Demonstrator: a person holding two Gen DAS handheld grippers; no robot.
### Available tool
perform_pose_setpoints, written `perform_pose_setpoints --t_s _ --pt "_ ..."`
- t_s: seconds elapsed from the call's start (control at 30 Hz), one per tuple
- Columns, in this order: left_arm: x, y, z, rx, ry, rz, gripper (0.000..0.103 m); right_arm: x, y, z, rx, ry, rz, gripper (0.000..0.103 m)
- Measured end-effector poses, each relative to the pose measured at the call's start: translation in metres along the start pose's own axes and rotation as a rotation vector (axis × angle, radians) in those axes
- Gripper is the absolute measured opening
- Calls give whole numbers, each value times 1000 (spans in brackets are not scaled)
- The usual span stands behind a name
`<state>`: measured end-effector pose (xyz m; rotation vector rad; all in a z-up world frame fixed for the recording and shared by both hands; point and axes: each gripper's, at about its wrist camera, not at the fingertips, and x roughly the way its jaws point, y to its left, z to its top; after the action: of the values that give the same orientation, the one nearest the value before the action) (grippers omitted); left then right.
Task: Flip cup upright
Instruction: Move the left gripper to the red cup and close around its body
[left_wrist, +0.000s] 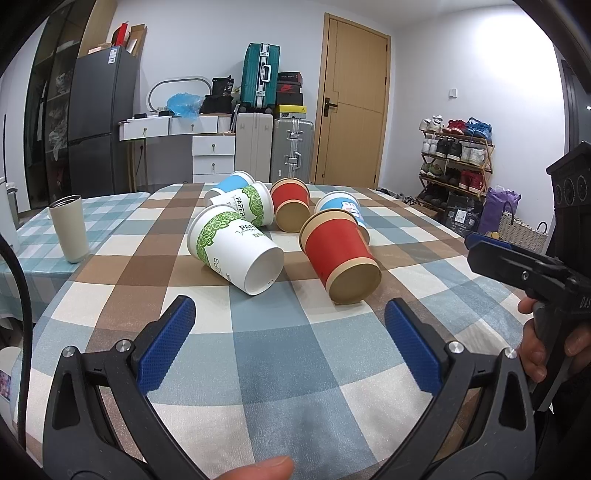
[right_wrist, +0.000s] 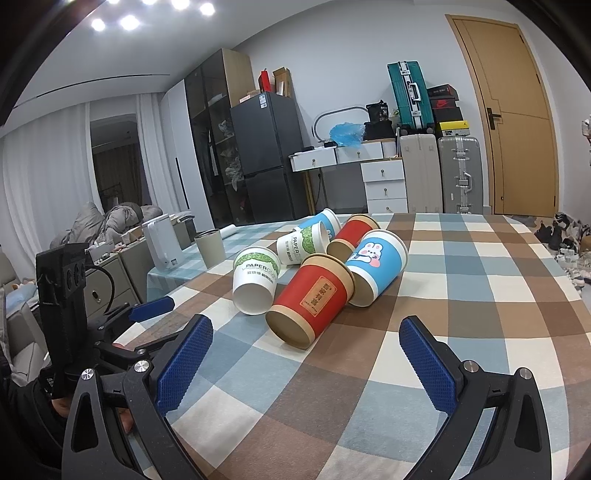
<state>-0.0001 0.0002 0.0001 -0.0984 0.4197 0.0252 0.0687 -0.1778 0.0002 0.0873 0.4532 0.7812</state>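
Note:
Several paper cups lie on their sides in a cluster on the checked tablecloth (left_wrist: 280, 343). Nearest are a white cup with green leaves (left_wrist: 236, 249) (right_wrist: 255, 277) and a red cup with tan bands (left_wrist: 341, 254) (right_wrist: 314, 295), both with their bases toward me. Behind lie another green-leaf cup (left_wrist: 245, 206), another red cup (left_wrist: 290, 208), and two blue cups (left_wrist: 341, 206) (right_wrist: 380, 264). My left gripper (left_wrist: 290, 314) is open and empty, just short of the two near cups. My right gripper (right_wrist: 306, 339) is open and empty, close in front of the red cup.
An upright grey tumbler (left_wrist: 70, 229) (right_wrist: 210, 245) stands at the table's left. A white kettle (right_wrist: 162, 243) stands beyond it. The right gripper shows at the right edge of the left wrist view (left_wrist: 517, 266). The table's far edge lies behind the cups.

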Motion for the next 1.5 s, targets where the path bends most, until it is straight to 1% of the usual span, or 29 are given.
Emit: perform_pose_setpoints --t_s 0.23,0.33,0.53,0.67,0.83,1.03,1.1,1.17,1.23,1.3,1.37,1.43,1.5 --pt "2 -2 6 -17 6 -12 102 -3 -5 1 3 -3 -12 103" --pt "2 -5 10 -14 17 -3 102 -3 -7 2 2 0 -20 103" --pt "7 -17 21 3 25 6 102 -8 -15 8 10 -6 -56 103" --pt "13 -25 29 7 38 -1 102 -10 -23 10 25 2 -87 103" --pt "36 -38 39 30 95 18 102 -14 -32 12 50 1 -110 103" --pt "66 -51 44 33 184 -6 102 -21 -40 15 67 -10 -125 103" --pt "76 -54 46 38 201 -10 100 -21 -40 15 70 -9 -126 103" --pt "88 -59 47 44 236 -3 93 -20 -41 15 72 -6 -127 103" --pt "99 -62 49 41 261 -14 92 -21 -40 14 70 -4 -129 103" --pt "108 -64 50 47 279 -4 90 -20 -41 14 71 -2 -127 103" --pt "115 -65 51 46 296 -5 81 -19 -41 14 73 2 -128 103" --pt "121 -66 50 38 309 -17 77 -18 -41 13 73 7 -127 103" --pt "124 -68 50 43 320 -17 70 -17 -40 12 70 12 -125 103"
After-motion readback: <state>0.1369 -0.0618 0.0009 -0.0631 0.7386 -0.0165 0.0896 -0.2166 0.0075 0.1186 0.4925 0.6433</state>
